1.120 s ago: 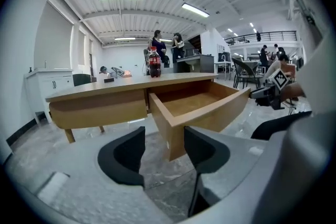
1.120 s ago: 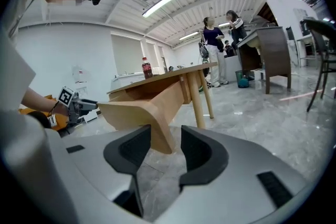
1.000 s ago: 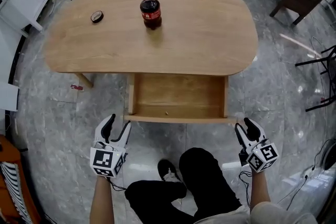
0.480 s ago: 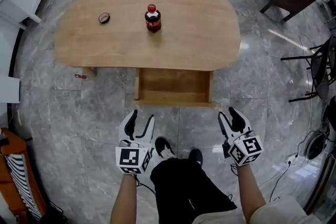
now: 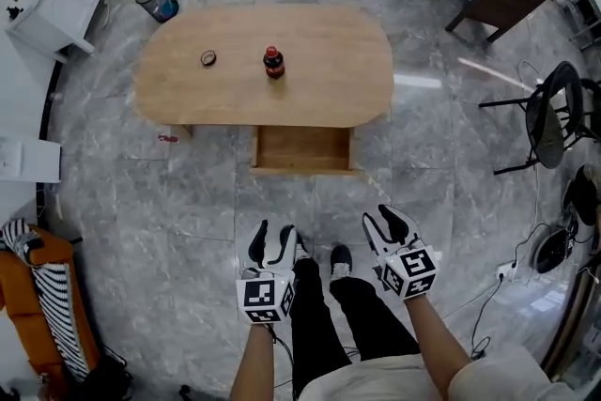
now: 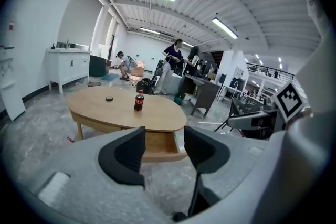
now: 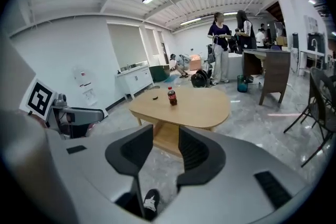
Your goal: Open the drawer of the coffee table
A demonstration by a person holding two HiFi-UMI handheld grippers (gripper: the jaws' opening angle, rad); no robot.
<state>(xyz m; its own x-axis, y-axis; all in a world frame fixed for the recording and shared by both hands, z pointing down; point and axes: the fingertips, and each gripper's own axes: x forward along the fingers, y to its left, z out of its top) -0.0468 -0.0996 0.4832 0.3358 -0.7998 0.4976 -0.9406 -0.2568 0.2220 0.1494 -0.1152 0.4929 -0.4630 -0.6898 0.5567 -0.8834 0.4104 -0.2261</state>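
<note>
1. Treat the opening as done, by the look of it. Note the shallow light-wood drawer (image 5: 302, 148), pulled out from under the near edge of the oval pale-wood coffee table (image 5: 362, 61), bare inside and well apart from both grippers.
2. Read the grey, black-padded left gripper (image 5: 272, 235) as held with jaws apart, gripping nothing, only floor and the far table between them.
3. Read the matching right gripper (image 5: 383, 221) likewise: just narrowed a little, yet parted and empty.
4. Leave well alone unless more travel is wanted. Judged far enough out from here, though cannot see the runners.
5. If pulling further, come in low and square to the front lip, grip near its middle and draw straight back, to avoid racking it sideways.
6. Keep off the tabletop, to avoid jolting the small red-capped cola bottle (image 5: 273, 63), upright near the middle, or the small dark round object (image 5: 208, 58) to its left.
7. Mind the black shoes (image 5: 340, 256) just beside the grippers when lowering.
</note>
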